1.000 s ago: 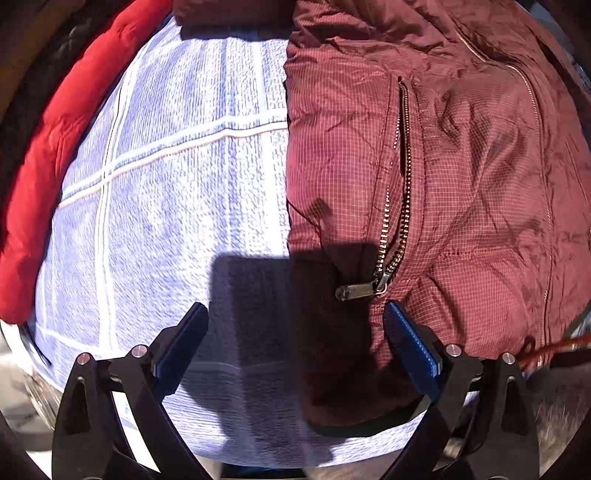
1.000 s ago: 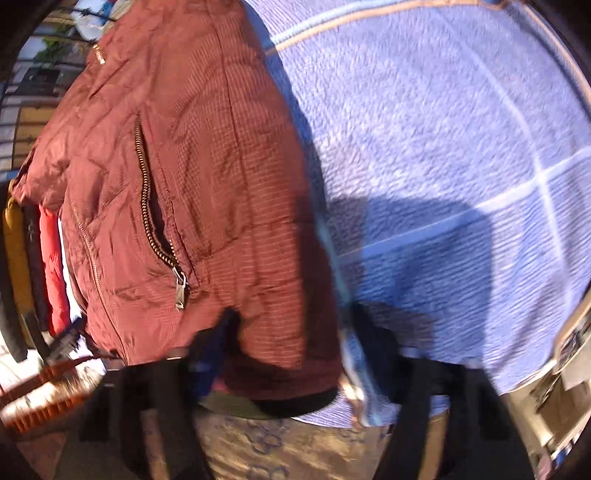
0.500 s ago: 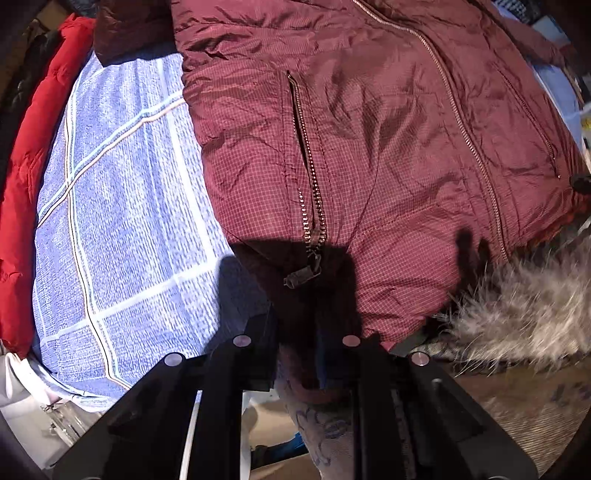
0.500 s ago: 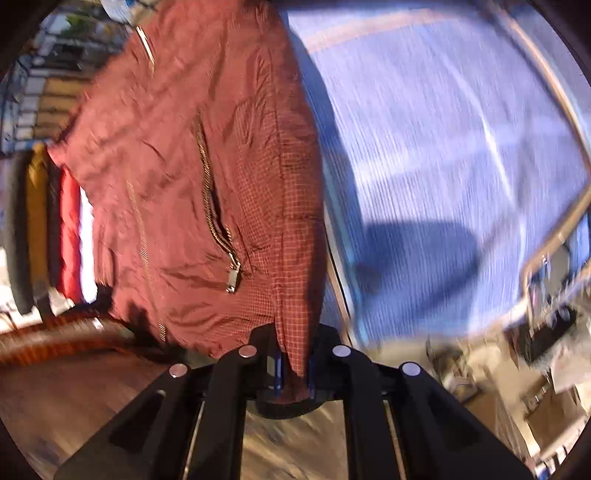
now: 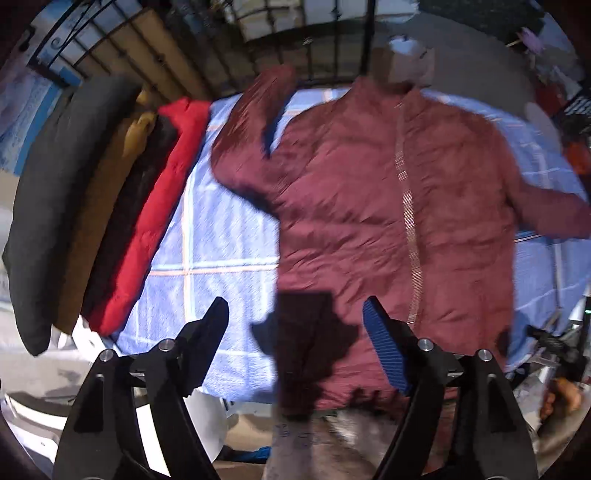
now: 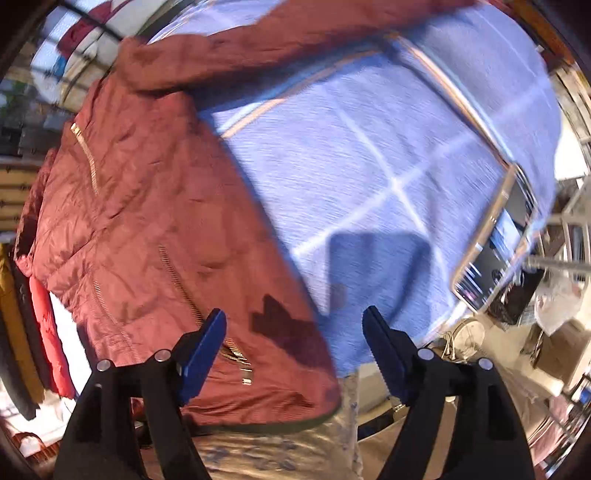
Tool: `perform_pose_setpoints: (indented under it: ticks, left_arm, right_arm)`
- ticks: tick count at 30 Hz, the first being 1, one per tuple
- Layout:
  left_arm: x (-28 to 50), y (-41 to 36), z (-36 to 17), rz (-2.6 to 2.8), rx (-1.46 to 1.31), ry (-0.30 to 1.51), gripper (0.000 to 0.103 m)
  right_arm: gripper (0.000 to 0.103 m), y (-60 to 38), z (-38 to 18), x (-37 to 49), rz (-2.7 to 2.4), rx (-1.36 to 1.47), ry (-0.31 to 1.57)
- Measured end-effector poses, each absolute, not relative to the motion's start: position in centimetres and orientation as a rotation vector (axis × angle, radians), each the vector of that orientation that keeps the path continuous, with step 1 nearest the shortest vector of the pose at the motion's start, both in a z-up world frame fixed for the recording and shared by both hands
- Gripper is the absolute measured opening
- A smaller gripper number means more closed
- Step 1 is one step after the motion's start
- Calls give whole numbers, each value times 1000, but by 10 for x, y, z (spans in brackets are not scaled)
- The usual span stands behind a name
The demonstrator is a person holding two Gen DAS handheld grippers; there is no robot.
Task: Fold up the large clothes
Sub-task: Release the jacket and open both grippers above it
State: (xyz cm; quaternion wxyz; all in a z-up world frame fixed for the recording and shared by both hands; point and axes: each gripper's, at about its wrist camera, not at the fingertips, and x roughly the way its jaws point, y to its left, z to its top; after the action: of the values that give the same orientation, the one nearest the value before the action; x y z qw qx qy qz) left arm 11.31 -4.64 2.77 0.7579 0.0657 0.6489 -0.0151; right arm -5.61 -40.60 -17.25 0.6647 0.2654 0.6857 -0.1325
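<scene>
A maroon quilted jacket [image 5: 369,221] lies spread front-up on a blue checked bedsheet [image 5: 221,236], with its zip down the middle and both sleeves out. My left gripper [image 5: 295,310] hangs high above its lower hem, jaws opening, nothing between them. In the right wrist view the same jacket [image 6: 147,229] lies at the left on the sheet [image 6: 388,155]. My right gripper [image 6: 295,314] hovers over the jacket's lower corner by a pocket zip [image 6: 207,317], jaws opening and holding nothing.
Folded garments, red [image 5: 162,206], dark, tan and grey [image 5: 55,206], are stacked in a row along the sheet's left side. A metal railing [image 5: 258,29] runs behind the bed. A grey fur trim [image 5: 351,424] shows at the near edge. Clutter and shelving [image 6: 517,236] lie right of the bed.
Both grippers clamped onto the jacket's lower hem, then let go and opened. The left one rose far above the bed, so the whole jacket now shows; the right rose a little.
</scene>
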Motion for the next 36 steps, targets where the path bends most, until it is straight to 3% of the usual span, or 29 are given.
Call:
perform_pose_setpoints:
  ticks: [5, 13, 21, 28, 32, 36]
  left_arm:
    - [91, -138, 151, -220, 287, 1356, 88]
    - [47, -183, 242, -367, 422, 1269, 91]
    - [62, -175, 244, -441, 279, 1403, 91]
    - [64, -191, 240, -510, 184, 1490, 91]
    - [75, -194, 252, -417, 202, 1382, 91]
    - [81, -214, 241, -402, 187, 1411, 91]
  right_arm:
    - [77, -372, -182, -41, -228, 626, 1610]
    - [78, -353, -189, -29, -189, 577, 1675]
    - [80, -389, -183, -7, -216, 590, 1587]
    - [80, -529, -163, 11, -491, 619, 1270]
    - [80, -612, -151, 12, -691, 593, 1173]
    - [80, -670, -129, 18, -823, 484, 1024]
